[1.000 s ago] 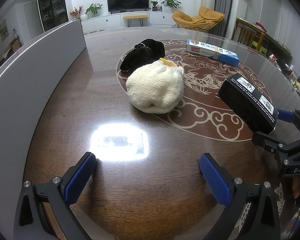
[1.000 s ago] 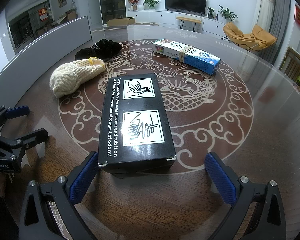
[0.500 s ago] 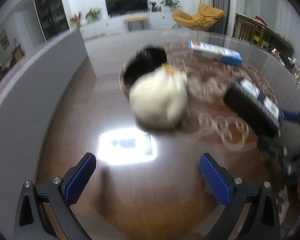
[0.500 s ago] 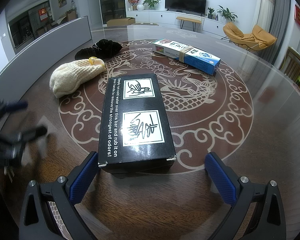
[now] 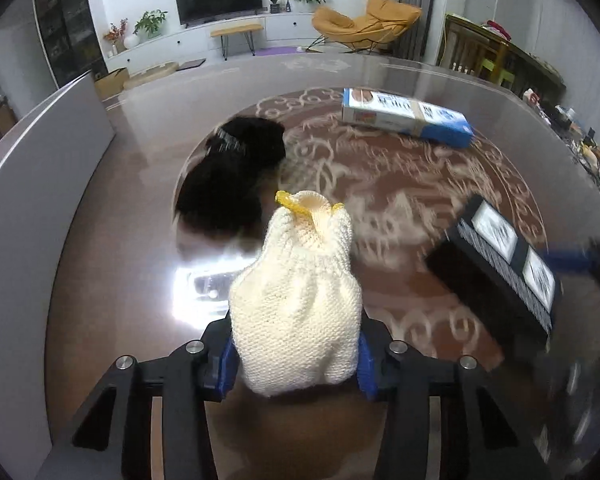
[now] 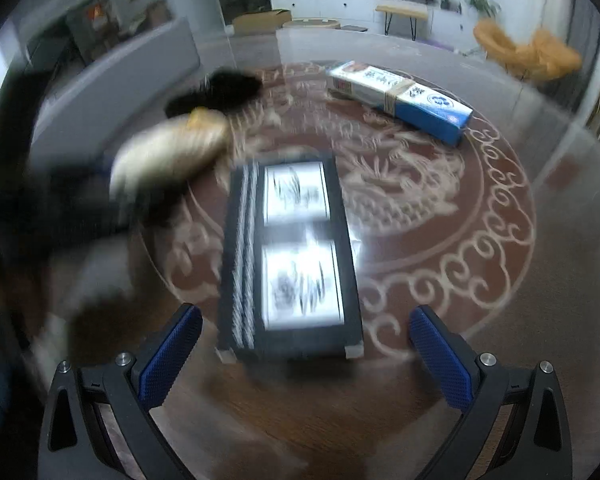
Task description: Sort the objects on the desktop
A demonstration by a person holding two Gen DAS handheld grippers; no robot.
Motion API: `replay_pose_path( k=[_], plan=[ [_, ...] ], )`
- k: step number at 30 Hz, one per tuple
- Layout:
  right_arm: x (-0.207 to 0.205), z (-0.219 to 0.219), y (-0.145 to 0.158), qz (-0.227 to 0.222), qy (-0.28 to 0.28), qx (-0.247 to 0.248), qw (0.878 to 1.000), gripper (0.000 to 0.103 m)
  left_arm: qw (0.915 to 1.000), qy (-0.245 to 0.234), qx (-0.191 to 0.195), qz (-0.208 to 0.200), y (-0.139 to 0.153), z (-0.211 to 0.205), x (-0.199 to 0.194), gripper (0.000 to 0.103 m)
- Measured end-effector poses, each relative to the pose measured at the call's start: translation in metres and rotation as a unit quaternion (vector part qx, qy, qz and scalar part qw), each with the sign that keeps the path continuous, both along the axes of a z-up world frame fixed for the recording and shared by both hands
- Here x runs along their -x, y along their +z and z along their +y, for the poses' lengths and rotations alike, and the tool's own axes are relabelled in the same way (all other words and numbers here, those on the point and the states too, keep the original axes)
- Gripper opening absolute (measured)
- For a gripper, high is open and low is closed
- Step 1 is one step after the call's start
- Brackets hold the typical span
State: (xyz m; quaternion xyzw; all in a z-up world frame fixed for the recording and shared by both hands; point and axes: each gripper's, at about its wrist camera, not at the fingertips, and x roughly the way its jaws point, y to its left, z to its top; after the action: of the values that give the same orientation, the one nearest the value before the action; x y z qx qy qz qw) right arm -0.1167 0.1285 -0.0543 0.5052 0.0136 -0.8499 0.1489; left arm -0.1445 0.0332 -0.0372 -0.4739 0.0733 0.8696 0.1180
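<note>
My left gripper [image 5: 294, 368] is shut on the cream knitted pouch [image 5: 296, 304], its blue pads pressing both sides of the near end. The pouch also shows blurred in the right wrist view [image 6: 168, 156]. A black furry item [image 5: 232, 176] lies just beyond it. A black box with white labels [image 6: 292, 256] lies on the table in front of my right gripper [image 6: 306, 356], which is open with the box's near end between its pads; the box also shows in the left wrist view [image 5: 500, 264]. A blue and white carton [image 5: 406, 118] lies at the far right.
The table is round, dark wood with a pale dragon pattern [image 6: 440, 208]. A grey partition [image 5: 24, 208] runs along its left side. A living room with a TV and orange chair lies behind.
My left gripper moved forward to the cream pouch and shut on it. My right gripper shifted slightly and its view is blurred; it stays open at the black box.
</note>
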Motion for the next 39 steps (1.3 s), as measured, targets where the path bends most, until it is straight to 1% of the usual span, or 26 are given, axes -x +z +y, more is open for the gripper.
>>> replay_pose_path(
  k=[1, 3, 4, 5, 6, 9, 12, 13, 15, 16, 18, 19, 20, 22, 23, 25, 26, 27, 29, 30, 32, 34, 35, 37, 38, 39],
  plan=[
    [0.007, -0.001, 0.003, 0.0, -0.002, 0.004, 1.0, 0.089, 1.0, 0.005, -0.002, -0.004, 0.0, -0.004, -0.012, 0.047],
    [0.016, -0.008, 0.003, -0.005, 0.016, 0.002, 1.0, 0.06, 0.9997, 0.017, -0.015, -0.01, 0.004, -0.014, -0.029, 0.045],
    [0.015, -0.013, 0.003, 0.002, 0.022, -0.013, 1.0, 0.059, 0.9995, 0.022, -0.02, -0.01, 0.006, -0.019, -0.035, 0.045],
    [0.014, -0.018, 0.004, -0.002, 0.029, -0.022, 0.999, 0.059, 0.9992, 0.029, -0.029, -0.005, 0.014, -0.026, -0.044, 0.045],
    [0.012, -0.021, 0.007, -0.01, 0.033, -0.014, 0.999, 0.059, 0.9988, 0.033, -0.037, 0.001, 0.022, -0.034, -0.052, 0.045],
    [0.0, -0.031, 0.025, -0.011, 0.042, 0.012, 0.999, 0.059, 0.9959, 0.054, -0.062, 0.038, 0.069, -0.07, -0.077, 0.045],
    [-0.005, -0.061, 0.06, 0.004, 0.069, 0.042, 0.997, 0.059, 0.9915, 0.079, -0.072, 0.074, 0.113, -0.111, -0.09, 0.045],
    [-0.004, -0.076, 0.073, 0.009, 0.08, 0.055, 0.995, 0.059, 0.9889, 0.097, -0.075, 0.085, 0.132, -0.137, -0.093, 0.045],
    [-0.003, -0.114, 0.098, 0.017, 0.107, 0.083, 0.991, 0.059, 0.9844, 0.131, -0.065, 0.097, 0.153, -0.181, -0.096, 0.045],
    [-0.003, -0.142, 0.114, 0.024, 0.127, 0.099, 0.987, 0.059, 0.9819, 0.151, -0.054, 0.1, 0.159, -0.204, -0.095, 0.045],
    [-0.005, -0.186, 0.131, 0.032, 0.158, 0.118, 0.98, 0.059, 0.9763, 0.189, -0.044, 0.095, 0.163, -0.245, -0.093, 0.045],
    [-0.007, -0.212, 0.14, 0.037, 0.174, 0.126, 0.976, 0.059, 0.9717, 0.216, -0.044, 0.085, 0.16, -0.273, -0.091, 0.045],
    [-0.01, -0.24, 0.146, 0.043, 0.193, 0.133, 0.971, 0.059, 0.9682, 0.234, -0.044, 0.078, 0.158, -0.291, -0.09, 0.045],
    [-0.015, -0.289, 0.152, 0.054, 0.227, 0.134, 0.963, 0.059, 0.9597, 0.271, -0.045, 0.057, 0.146, -0.329, -0.088, 0.045],
    [-0.017, -0.311, 0.151, 0.056, 0.24, 0.129, 0.96, 0.059, 0.9571, 0.282, -0.048, 0.048, 0.139, -0.34, -0.088, 0.045],
    [-0.02, -0.358, 0.141, 0.059, 0.264, 0.106, 0.957, 0.059, 0.9539, 0.296, -0.042, 0.026, 0.123, -0.355, -0.083, 0.045],
    [-0.022, -0.372, 0.134, 0.064, 0.27, 0.092, 0.956, 0.059, 0.9532, 0.3, -0.035, 0.014, 0.115, -0.357, -0.08, 0.049],
    [-0.024, -0.384, 0.126, 0.07, 0.274, 0.072, 0.956, 0.06, 0.952, 0.305, -0.025, -0.003, 0.106, -0.361, -0.077, 0.057],
    [-0.025, -0.403, 0.109, 0.074, 0.278, 0.03, 0.957, 0.063, 0.9458, 0.323, 0.0, -0.035, 0.089, -0.363, -0.072, 0.061],
    [-0.024, -0.403, 0.105, 0.072, 0.277, 0.026, 0.958, 0.066, 0.9443, 0.327, 0.004, -0.039, 0.083, -0.361, -0.072, 0.062],
    [-0.025, -0.388, 0.106, 0.071, 0.268, 0.052, 0.96, 0.071, 0.9454, 0.325, -0.004, -0.028, 0.081, -0.355, -0.078, 0.063],
    [-0.028, -0.361, 0.115, 0.086, 0.251, 0.074, 0.961, 0.085, 0.9447, 0.328, -0.003, -0.012, 0.088, -0.345, -0.086, 0.063],
    [-0.03, -0.342, 0.121, 0.102, 0.239, 0.082, 0.962, 0.089, 0.9463, 0.323, -0.006, 0.001, 0.094, -0.333, -0.088, 0.063],
    [-0.032, -0.305, 0.127, 0.129, 0.214, 0.088, 0.964, 0.1, 0.9542, 0.297, -0.027, 0.027, 0.11, -0.309, -0.091, 0.065],
    [-0.031, -0.281, 0.129, 0.144, 0.197, 0.088, 0.966, 0.102, 0.9595, 0.277, -0.034, 0.041, 0.119, -0.29, -0.094, 0.071],
    [-0.034, -0.26, 0.129, 0.154, 0.183, 0.085, 0.967, 0.103, 0.9649, 0.255, -0.037, 0.052, 0.127, -0.271, -0.097, 0.082]
  ],
)
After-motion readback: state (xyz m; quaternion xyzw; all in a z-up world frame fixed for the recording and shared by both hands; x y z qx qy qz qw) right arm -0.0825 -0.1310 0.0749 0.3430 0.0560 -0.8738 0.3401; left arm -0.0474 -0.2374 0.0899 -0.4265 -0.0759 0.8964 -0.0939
